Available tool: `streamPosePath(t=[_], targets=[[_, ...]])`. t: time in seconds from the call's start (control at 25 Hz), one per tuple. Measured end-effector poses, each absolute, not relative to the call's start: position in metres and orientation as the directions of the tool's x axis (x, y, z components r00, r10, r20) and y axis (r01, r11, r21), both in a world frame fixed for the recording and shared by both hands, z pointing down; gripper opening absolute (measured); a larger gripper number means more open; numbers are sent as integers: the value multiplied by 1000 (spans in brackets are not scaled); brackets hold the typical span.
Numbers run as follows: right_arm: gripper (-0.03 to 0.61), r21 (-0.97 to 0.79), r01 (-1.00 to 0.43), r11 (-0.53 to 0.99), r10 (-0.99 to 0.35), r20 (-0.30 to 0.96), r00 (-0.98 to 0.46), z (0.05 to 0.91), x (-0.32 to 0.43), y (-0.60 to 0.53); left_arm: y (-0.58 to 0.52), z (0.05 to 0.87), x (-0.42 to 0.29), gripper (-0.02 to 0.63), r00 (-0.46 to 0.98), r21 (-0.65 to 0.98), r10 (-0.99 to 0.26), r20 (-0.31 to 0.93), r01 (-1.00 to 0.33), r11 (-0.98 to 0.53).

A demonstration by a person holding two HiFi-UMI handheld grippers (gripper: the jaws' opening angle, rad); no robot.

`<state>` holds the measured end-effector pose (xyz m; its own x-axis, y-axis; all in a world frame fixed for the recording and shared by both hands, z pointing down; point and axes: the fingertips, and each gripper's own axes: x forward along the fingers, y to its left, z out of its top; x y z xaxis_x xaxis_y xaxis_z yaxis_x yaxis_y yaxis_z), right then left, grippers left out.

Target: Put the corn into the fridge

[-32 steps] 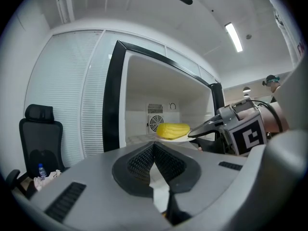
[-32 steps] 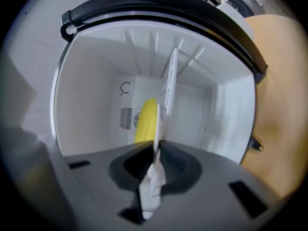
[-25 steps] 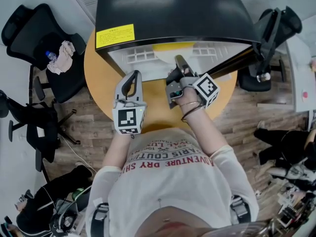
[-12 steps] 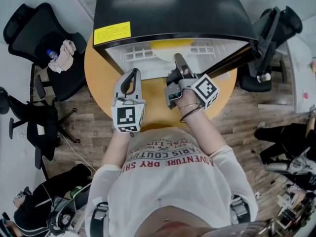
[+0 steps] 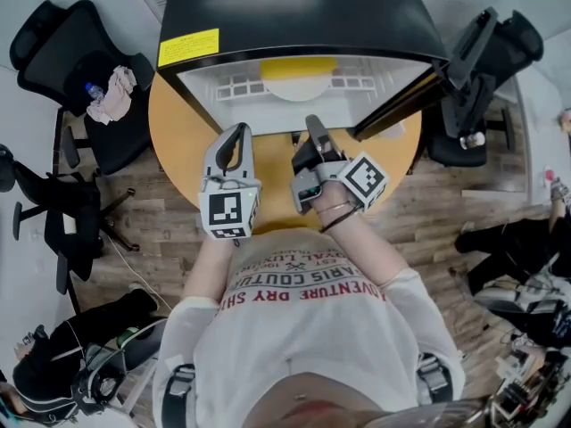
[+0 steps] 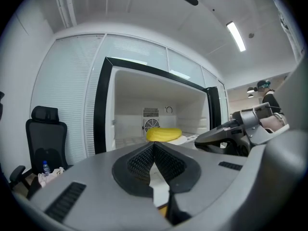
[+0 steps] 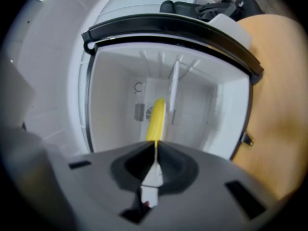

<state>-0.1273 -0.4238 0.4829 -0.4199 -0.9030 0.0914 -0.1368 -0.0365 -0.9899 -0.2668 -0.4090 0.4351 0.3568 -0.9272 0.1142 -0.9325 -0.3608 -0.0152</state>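
The yellow corn (image 5: 299, 67) lies inside the open black fridge (image 5: 294, 12), on a white round dish on the shelf. It also shows in the left gripper view as the corn (image 6: 163, 134) in front of the rear fan, and in the right gripper view as the corn (image 7: 155, 119) straight ahead. My left gripper (image 5: 234, 134) is shut and empty, over the table just outside the fridge. My right gripper (image 5: 312, 125) is also shut with nothing in it, at the fridge's front edge. Both pairs of jaws point at the opening.
The fridge stands on a round wooden table (image 5: 178, 141). Its door (image 5: 419, 78) is swung open to the right. Black office chairs (image 5: 71, 69) stand at the left, one holding a bottle and a cloth, and another chair (image 5: 486, 61) is behind the door.
My right gripper has drawn back a little from the fridge opening, toward the person. The corn stays on the shelf and the door has stayed open. My left gripper has hardly moved.
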Motion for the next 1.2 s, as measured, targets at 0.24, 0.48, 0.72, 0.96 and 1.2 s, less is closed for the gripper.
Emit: streamPosePath(t=[0.24, 0.48, 0.72, 0.96, 1.2], targets=[[29, -923, -352, 155, -882, 32, -470, 463, -116, -403, -387, 429, -251, 28, 349, -16, -931, 109, -935, -353], [29, -840, -471, 268, -861, 11, -509, 451, -107, -386, -370, 430, -240, 28, 338, -23, -934, 115, -939, -343], [29, -376, -783, 495, -846, -5, -533, 423, -108, -367, -359, 429, -235, 28, 331, -31, -936, 115, -941, -337], [29, -52, -826, 562, -827, -55, -559, 399, -114, -351, -349, 417, -219, 28, 384, -47, -921, 57, -921, -387], [29, 99, -817, 569, -819, -23, -573, 407, -112, -343, -340, 415, -207, 28, 426, -66, -904, 38, -902, -427]])
